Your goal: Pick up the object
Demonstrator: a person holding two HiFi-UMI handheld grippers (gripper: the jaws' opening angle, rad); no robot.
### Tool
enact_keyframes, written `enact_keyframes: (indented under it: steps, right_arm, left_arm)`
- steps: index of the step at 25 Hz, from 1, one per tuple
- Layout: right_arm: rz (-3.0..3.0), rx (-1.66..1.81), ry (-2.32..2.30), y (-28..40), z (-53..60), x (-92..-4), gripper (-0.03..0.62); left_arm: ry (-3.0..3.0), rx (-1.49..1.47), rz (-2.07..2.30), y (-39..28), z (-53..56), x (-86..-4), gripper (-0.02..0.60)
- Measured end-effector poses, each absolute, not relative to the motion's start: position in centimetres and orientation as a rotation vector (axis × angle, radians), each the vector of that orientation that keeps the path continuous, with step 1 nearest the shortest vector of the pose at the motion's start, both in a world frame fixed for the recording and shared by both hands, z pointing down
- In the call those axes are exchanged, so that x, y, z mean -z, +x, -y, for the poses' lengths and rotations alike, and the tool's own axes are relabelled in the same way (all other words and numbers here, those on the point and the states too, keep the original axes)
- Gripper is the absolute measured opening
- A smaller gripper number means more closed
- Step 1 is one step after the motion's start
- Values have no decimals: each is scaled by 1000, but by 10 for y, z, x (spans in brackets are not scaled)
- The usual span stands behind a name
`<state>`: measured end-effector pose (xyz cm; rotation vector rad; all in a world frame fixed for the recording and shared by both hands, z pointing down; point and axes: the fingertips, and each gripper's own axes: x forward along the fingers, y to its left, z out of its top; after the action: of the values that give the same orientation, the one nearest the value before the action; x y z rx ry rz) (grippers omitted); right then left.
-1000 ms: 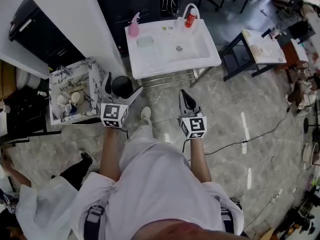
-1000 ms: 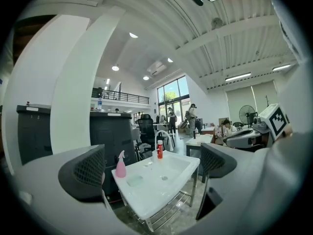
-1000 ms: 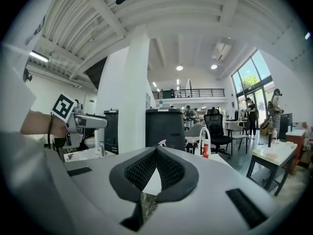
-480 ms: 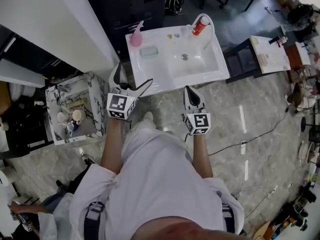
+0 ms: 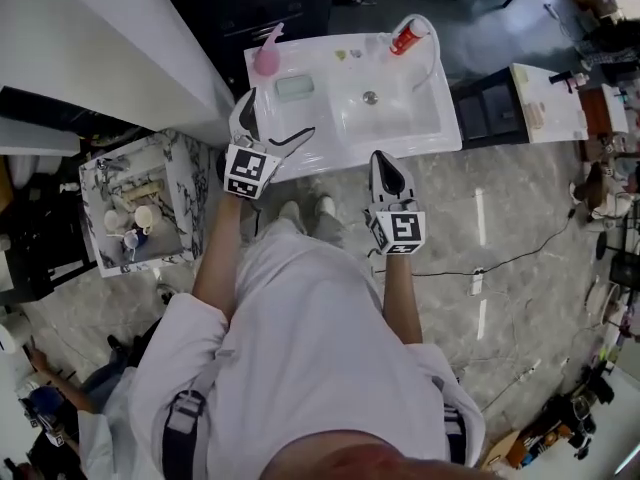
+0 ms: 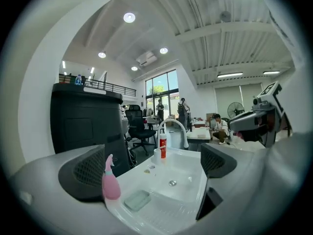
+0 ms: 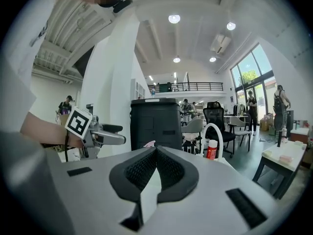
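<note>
Left claw [image 5: 277,118] gaping wide and empty at the sink [image 5: 400,143], right claw [image 5: 383,168] pinched shut on nothing

Guessing the target's the pink spray bottle [image 6: 111,186], upright at the sink's back-left corner, near a green soap tray [image 6: 137,199]. Looks like light plastic, probably slick and tippy, so I'd squeeze the fat lower body, not the nozzle.

one sink [image 5: 447,120], one pink spray bottle [image 5: 266,56], one red bottle [image 5: 406,38], one soap dish [image 5: 294,88].
</note>
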<state>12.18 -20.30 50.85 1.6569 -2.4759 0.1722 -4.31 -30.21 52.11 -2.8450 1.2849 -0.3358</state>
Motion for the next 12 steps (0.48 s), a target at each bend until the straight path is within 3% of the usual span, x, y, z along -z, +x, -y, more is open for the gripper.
enact_keyframes:
  steps: [12]
  right_arm:
    - [2459, -239, 1670, 163, 212, -515, 3]
  left_arm:
    - [-2848, 690, -1254, -21, 361, -624, 590]
